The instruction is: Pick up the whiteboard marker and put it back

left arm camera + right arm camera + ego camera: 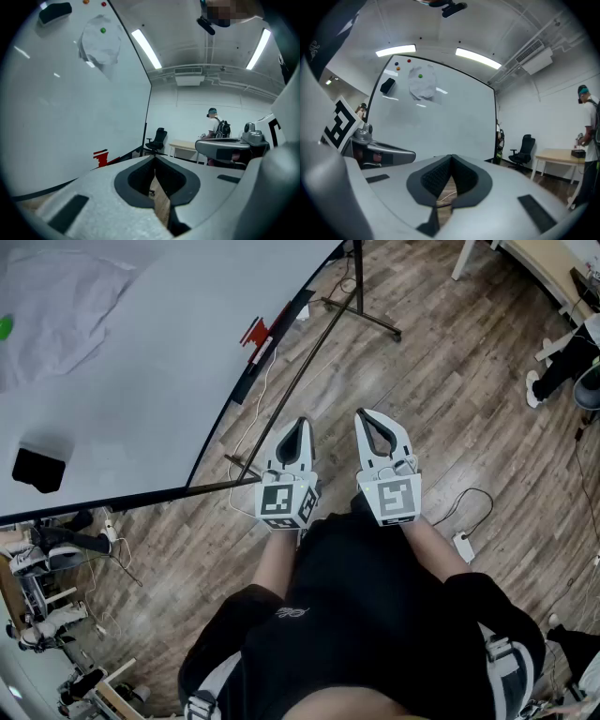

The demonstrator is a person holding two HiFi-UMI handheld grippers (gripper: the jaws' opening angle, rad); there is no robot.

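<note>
Left white plastic gripper (154,158): jaws pressed together, nothing pinched. Right white plastic gripper (451,157): jaws also closed tip to tip, empty. Large whiteboard (141,381) sits ahead-left of both, apart.

Wood-plank floor (441,399), black stand foot (367,322) resting on it at twelve o'clock, white power adapter (463,546) with a looping black cable (473,490) at four o'clock
</note>
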